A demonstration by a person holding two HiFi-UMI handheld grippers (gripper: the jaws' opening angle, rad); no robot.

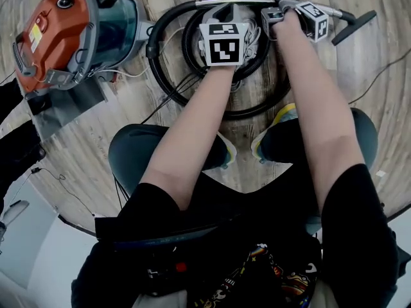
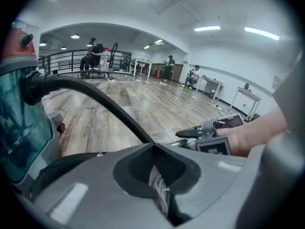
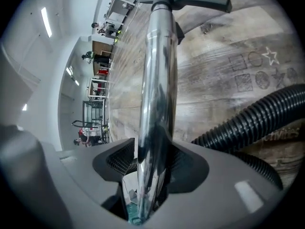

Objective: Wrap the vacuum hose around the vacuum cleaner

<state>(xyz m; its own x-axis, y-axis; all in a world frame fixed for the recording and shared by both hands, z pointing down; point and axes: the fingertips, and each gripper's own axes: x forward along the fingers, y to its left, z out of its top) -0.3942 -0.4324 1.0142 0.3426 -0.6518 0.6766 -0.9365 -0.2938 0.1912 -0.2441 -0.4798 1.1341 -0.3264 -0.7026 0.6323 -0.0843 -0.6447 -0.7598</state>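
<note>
The orange vacuum cleaner point(image 1: 70, 34) sits on the wood floor point(image 1: 128, 114), off to the left. Its black bumpy hose point(image 3: 252, 118) lies in loops by the person's knees. Both arms reach out and down. On the right gripper point(image 3: 152, 151) the fingers stand around the shiny tube point(image 3: 155, 80), with a small gap. On the left gripper point(image 2: 152, 149) the fingers are pressed together. The tube lies flat, its nozzle point(image 1: 352, 25) pointing right.

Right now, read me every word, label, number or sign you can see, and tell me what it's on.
No text reads clearly.
Yellow label on the orange vacuum cleaner: too small to read.
Faint lettering on the wooden floor by the vacuum hose: too blurred.
Stamped floor outlines: a star, circles, squares; no words.
</note>
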